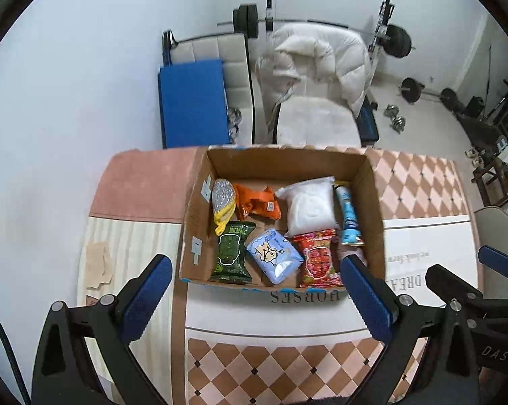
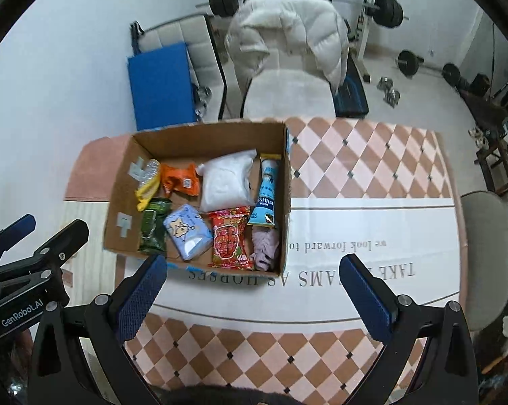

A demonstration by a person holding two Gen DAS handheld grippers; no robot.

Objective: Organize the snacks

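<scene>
Pale wall (image 1: 85, 67) ahead of me, white puffy jacket (image 1: 324, 57) over chair (image 1: 318, 121), barbell rack (image 1: 385, 33) behind, checkered tablecloth (image 2: 372, 155) below.

brown cardboard box (image 1: 372, 182) on a tablecloth (image 2: 372, 175) checked in pink and terracotta diamonds, with a white band of dark lettering. inside: dark green packet (image 1: 232, 253), pale blue packet (image 1: 274, 254), red packet (image 1: 318, 258), orange packet (image 1: 259, 202), white bag (image 1: 309, 204), light blue tube (image 1: 350, 216).

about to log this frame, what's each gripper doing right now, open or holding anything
Left gripper: open, holding nothing, in front of the box.
Right gripper: open, holding nothing, over the tablecloth beside the box.
</scene>
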